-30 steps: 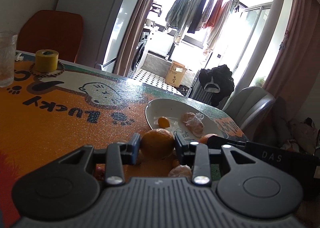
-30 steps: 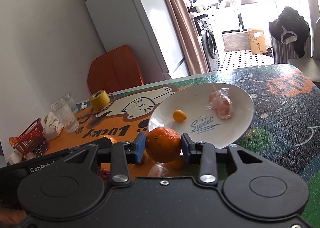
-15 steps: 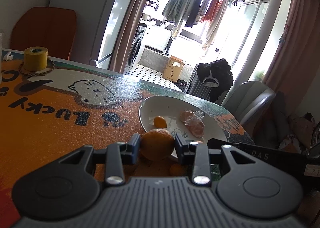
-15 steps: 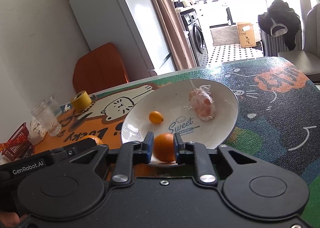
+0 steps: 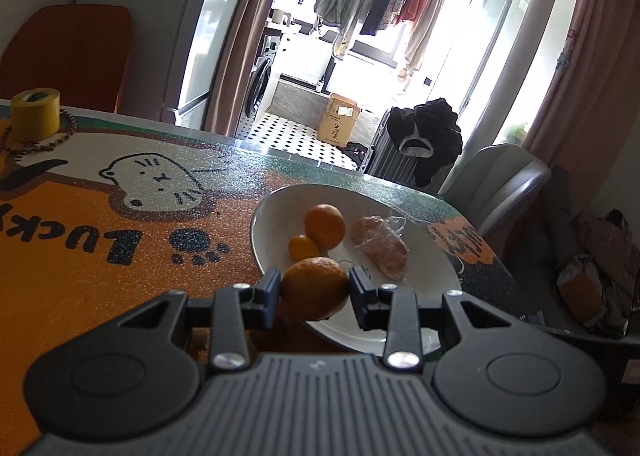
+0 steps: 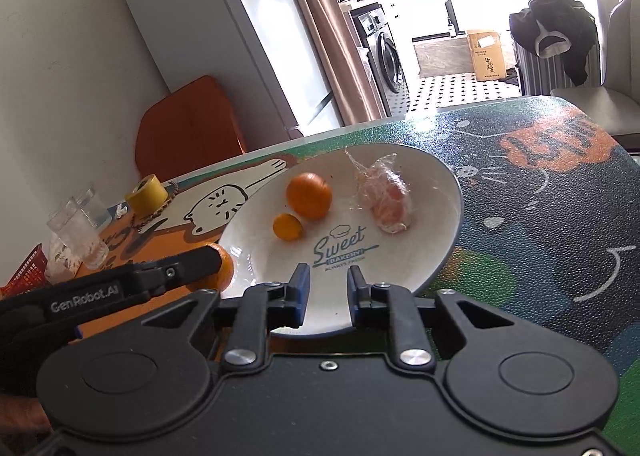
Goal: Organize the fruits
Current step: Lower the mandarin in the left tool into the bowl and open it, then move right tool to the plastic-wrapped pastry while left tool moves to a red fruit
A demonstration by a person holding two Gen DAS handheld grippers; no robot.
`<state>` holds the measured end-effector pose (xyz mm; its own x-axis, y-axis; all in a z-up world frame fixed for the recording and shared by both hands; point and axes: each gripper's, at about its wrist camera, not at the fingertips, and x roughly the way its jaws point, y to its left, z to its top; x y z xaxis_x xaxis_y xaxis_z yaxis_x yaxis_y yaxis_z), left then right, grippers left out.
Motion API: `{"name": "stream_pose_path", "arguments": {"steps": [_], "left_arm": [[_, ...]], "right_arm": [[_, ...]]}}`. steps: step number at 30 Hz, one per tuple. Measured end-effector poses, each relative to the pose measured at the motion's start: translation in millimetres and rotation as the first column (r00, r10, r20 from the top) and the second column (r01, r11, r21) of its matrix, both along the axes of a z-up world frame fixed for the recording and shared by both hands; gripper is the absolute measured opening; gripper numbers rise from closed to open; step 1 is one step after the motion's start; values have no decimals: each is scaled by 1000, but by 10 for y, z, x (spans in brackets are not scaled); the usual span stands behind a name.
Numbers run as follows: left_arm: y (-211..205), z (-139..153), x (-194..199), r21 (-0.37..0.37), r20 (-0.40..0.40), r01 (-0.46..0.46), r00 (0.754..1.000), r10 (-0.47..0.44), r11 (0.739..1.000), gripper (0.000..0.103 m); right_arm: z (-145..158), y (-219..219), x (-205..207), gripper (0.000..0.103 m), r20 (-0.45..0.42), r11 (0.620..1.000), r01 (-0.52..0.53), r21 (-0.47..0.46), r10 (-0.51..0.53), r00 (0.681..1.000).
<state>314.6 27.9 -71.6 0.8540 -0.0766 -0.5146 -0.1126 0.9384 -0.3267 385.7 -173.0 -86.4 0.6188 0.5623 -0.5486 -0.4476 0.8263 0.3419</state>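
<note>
Step in hand, as judged: loading loose fruit onto the white round plate (image 6: 436, 191) printed "Sweet Bakery", one piece per gripper. The left gripper (image 5: 314, 290) has its fingers clenched on a large dull-orange mandarin (image 5: 314, 288), held over the plate's near left rim. The right gripper (image 6: 327, 288) hangs over the near rim with its fingers released: narrow gap, nothing between them, only plate showing through. Already lying on the plate: a round bright-orange mandarin (image 6: 309, 195), a small yellow-orange kumquat (image 6: 287, 227) just beside it, and a peeled fruit in clear plastic wrap (image 6: 386, 197) to the right. The next move probably calls for carrying the held mandarin further over the plate and lowering it onto bare plate near the printed lettering before letting go, so that it does not roll off the rim. The right wrist view alone shows the lettering, the left gripper from its side, and the drinking glasses (image 6: 76, 223) far left on the orange patterned surface (image 5: 80, 276). The left wrist view alone shows the pads pressing the fruit.
</note>
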Motion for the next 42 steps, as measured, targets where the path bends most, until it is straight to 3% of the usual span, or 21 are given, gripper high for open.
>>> {"name": "stream_pose_path", "arguments": {"steps": [11, 20, 25, 29, 31, 36, 42], "left_arm": [[-62, -24, 214, 24, -22, -14, 1000, 15, 1000, 36], [8, 78, 79, 26, -5, -58, 998, 58, 998, 46], [40, 149, -82, 21, 18, -80, 997, 80, 997, 57], [46, 211, -231, 21, 33, -89, 996, 89, 996, 68], [40, 231, -321, 8, 44, -85, 995, 84, 996, 74], [-7, 302, -488, 33, 57, -105, 993, 103, 994, 77], [39, 325, -672, 33, 52, -131, 990, 129, 991, 79]], "right_arm": [[16, -85, -20, 25, -2, 1000, 7, -13, -7, 1000], [29, -116, -81, 30, 1, 1000, 8, -9, -8, 1000], [70, -136, -132, 36, 11, 1000, 16, -3, -16, 1000], [128, -168, -237, 59, 62, 999, 53, -13, -52, 997], [157, -172, -295, 65, 87, 998, 55, -15, -54, 995], [230, -183, -438, 89, 142, 997, 70, -12, -68, 987], [273, -171, -581, 98, 172, 997, 80, -19, -75, 982]]}}
